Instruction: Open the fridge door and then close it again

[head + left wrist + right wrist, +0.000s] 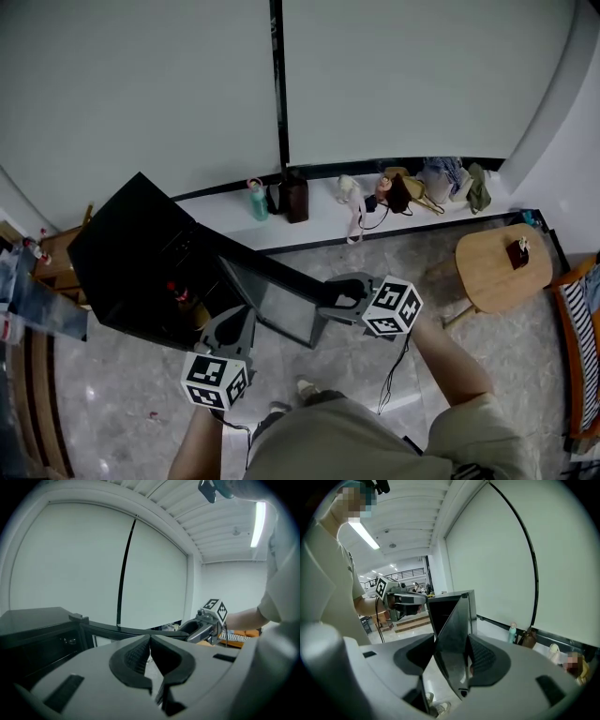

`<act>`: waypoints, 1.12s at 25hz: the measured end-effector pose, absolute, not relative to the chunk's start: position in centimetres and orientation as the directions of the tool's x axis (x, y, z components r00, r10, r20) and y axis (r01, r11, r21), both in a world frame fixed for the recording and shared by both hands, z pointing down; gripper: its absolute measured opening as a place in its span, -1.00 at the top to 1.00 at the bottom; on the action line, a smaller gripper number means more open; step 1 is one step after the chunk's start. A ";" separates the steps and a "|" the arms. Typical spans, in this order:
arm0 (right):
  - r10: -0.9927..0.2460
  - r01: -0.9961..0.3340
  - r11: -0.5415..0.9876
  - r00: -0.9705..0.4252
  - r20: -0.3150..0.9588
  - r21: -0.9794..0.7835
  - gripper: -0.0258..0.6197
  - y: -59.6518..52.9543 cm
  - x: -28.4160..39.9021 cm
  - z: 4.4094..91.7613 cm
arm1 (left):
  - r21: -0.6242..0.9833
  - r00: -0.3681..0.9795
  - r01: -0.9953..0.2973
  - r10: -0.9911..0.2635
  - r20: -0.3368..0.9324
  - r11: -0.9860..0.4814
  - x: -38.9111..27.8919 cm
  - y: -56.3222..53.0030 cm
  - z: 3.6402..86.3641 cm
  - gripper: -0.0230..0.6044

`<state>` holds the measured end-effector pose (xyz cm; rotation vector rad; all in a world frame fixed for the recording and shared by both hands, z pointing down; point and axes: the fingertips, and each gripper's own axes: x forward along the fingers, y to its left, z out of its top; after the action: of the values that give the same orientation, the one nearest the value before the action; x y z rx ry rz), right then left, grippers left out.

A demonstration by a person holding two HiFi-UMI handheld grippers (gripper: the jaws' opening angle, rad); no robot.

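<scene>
Fridge: a small black fridge (117,248) stands on the polished floor (394,253), to my left. Its cabinet is open toward me, and I cannot identify the contents.
Door: the fridge door (272,298) is swung well clear of the cabinet, hinged at the far end, with its free edge nearest me.
Right gripper: the right gripper (330,298) has its fingers clamped on the door's free edge. Its own view shows the panel running between the pads.
Left gripper: the left gripper (150,641) has its fingers together with nothing between them. It is near the open cabinet and touches nothing I can see.
Stage: I judge the opening done and the closing not yet done.
Handling: I expect a stiff panel that swings only on its hinge arc. The glossy face looks slippery, so a loose pinch could slide off.
Hold point: the free edge, farthest from the hinge, gives the easiest swing.
Risk: the cabinet looks small and may skid on the smooth floor if the door is pushed hard.
</scene>
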<state>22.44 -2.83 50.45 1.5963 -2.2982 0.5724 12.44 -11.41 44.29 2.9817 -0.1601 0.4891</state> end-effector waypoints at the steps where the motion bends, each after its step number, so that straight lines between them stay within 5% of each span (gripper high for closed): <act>1: -0.826 -0.941 0.299 -0.339 0.451 -0.158 0.24 -2.8 21.9 50.4 | 0.099 0.942 -0.127 -0.089 0.323 -0.987 11.9 -11.3 44.3 0.91; 10: -0.814 -0.947 0.236 -0.315 0.488 -0.217 0.24 -2.8 17.8 50.1 | 0.077 0.926 -0.168 -0.130 0.355 -0.983 7.0 -10.8 44.1 0.91; 21: -0.855 -0.889 0.167 -0.346 0.387 -0.426 0.22 -3.9 11.6 49.0 | 0.104 0.930 -0.222 -0.179 0.321 -0.969 1.0 -11.5 43.6 0.91; 28: -0.837 -0.927 0.210 -0.335 0.433 -0.311 0.33 -6.3 8.3 48.6 | 0.116 0.917 -0.270 -0.218 0.335 -0.956 -1.7 -12.3 44.4 0.91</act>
<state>8.33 -6.26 48.57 1.7006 -2.3047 0.7873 -1.70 -12.31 44.35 2.9181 -0.3742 0.4820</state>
